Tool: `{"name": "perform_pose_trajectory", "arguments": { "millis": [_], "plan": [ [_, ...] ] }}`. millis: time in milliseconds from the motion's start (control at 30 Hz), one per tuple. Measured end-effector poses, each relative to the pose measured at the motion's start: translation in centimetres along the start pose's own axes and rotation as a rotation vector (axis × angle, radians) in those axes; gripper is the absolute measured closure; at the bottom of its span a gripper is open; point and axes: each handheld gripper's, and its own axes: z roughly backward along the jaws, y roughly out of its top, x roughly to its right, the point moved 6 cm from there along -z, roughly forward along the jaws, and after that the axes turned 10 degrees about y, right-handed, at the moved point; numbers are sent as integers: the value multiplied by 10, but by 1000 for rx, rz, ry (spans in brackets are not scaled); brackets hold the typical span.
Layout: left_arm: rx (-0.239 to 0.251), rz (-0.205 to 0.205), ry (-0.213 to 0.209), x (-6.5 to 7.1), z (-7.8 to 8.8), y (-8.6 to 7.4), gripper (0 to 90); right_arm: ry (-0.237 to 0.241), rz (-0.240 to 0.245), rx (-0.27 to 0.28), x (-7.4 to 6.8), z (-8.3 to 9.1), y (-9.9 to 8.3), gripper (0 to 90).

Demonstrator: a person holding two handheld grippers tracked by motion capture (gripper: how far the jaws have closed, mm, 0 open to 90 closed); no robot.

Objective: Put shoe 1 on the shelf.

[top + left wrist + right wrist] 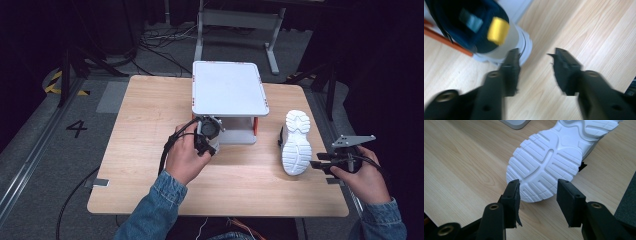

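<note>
Wood table (150, 190), near edge bare w/ free room btwn the hands. Right gripper (537, 192) has jaws apart, nothing pinched, toe of the upturned white-soled shoe (297, 142) just ahead near the right edge. Left gripper (535, 60) unclenched beside the dark shoe (481, 30) at the white rack (227, 90), mid-table.

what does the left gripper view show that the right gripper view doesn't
Left gripper view alone: a dark blue shoe with a yellow heel tab, upright against the rack's orange leg, and the left gripper with nothing between its jaws.
Right gripper view alone: a white shoe lying sole toward the camera, and the right gripper open just short of the sole's end.
Both: the wooden table and a corner of the rack's grey base.
</note>
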Motion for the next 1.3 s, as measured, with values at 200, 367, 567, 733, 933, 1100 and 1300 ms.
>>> {"name": "perform_pose_trajectory", "arguments": {
  "millis": [200,367,567,733,933,1100,1300],
  "plan": [
    [44,17,69,-4,-22,4,875,4,9,-1,0,-3,3,549],
    [79,24,109,-9,-41,6,821,5,-10,18,0,-1,2,538],
    [103,10,143,-20,-53,12,815,-13,-23,22,2,4,-3,539],
    [158,6,175,-34,-66,17,697,-18,-29,18,0,5,-7,539],
    [204,-4,173,-42,-79,24,612,-34,-44,17,1,10,-15,540],
    [267,-30,215,-47,-84,29,538,-47,-48,31,0,14,-18,539],
    [313,-38,197,-42,-88,35,468,-51,-46,34,0,15,-19,537]
  ]
}}
